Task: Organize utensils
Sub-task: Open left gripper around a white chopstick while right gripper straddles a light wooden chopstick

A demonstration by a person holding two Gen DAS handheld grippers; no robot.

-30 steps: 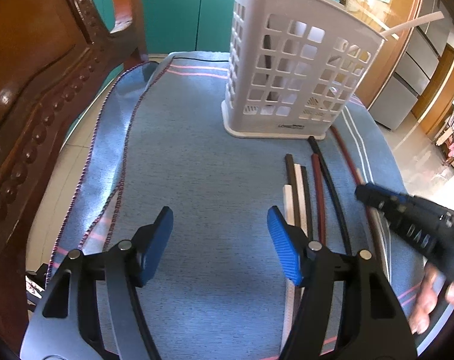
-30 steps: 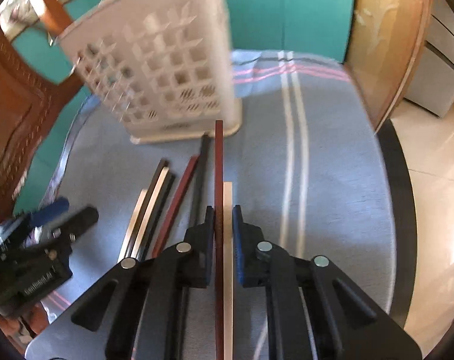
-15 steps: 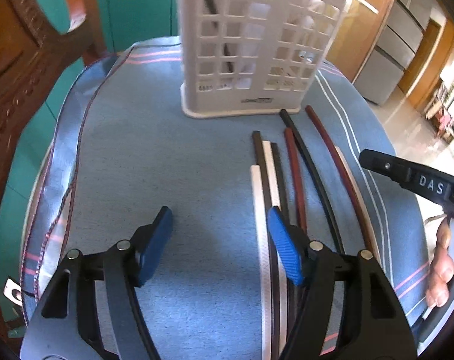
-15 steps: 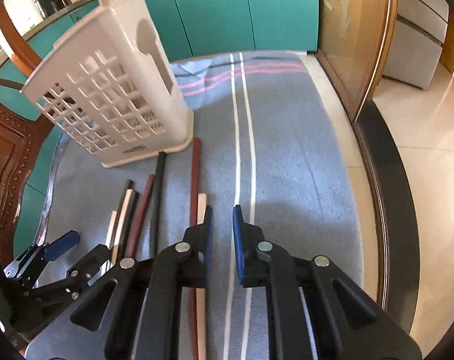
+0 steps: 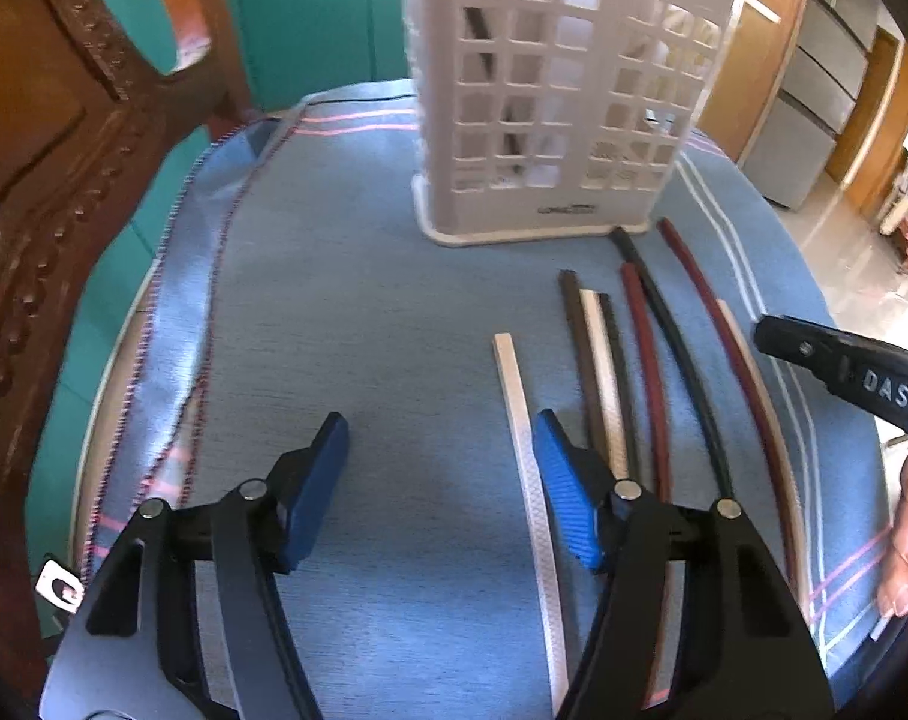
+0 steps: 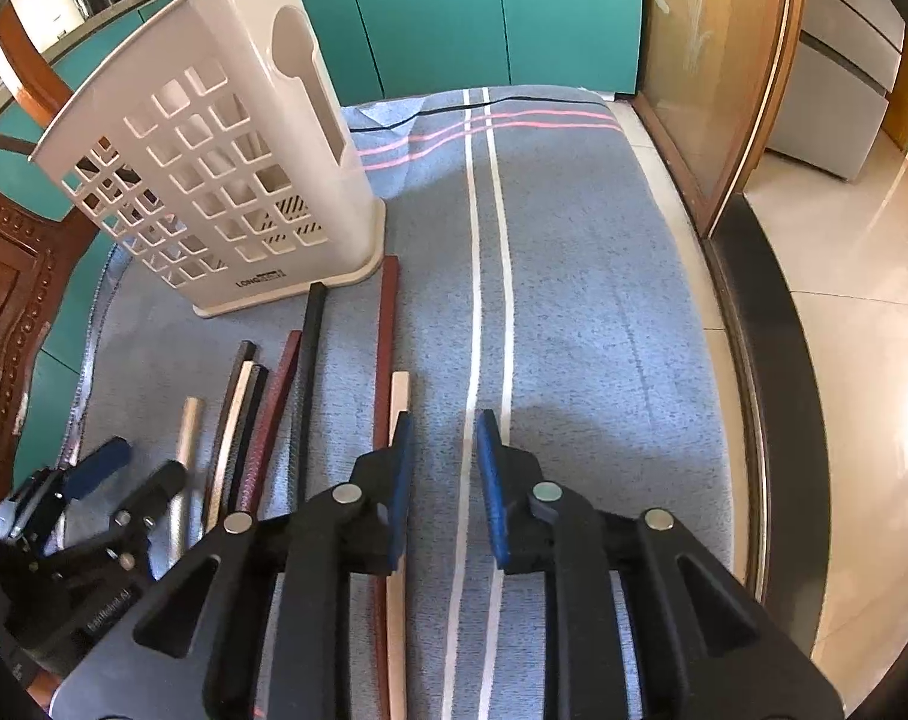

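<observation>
Left gripper [image 5: 439, 474]: jaws wide apart above blue cloth [image 5: 364, 312], holding nothing.
White chopstick [image 5: 529, 468]: flat, just beside the right pad.
Remaining chopsticks [image 5: 646, 360]: side by side, further right.
Utensil basket [image 5: 559, 90]: upright behind them.
Right gripper [image 5: 844, 360]: at right edge.

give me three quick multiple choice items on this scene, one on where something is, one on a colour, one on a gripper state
1. Where do the chopsticks lie?
A. inside the holder
B. on the cloth in front of the holder
C. on the floor

2. What colour is the utensil holder?
A. white
B. green
C. black

3. How is the right gripper?
A. shut on a chopstick
B. out of view
C. open, holding nothing

Answers: 1 B, they lie side by side on the blue cloth below the holder's base. 2 A, its grid walls are white. 3 C, a clear gap shows between its blue pads.
</observation>
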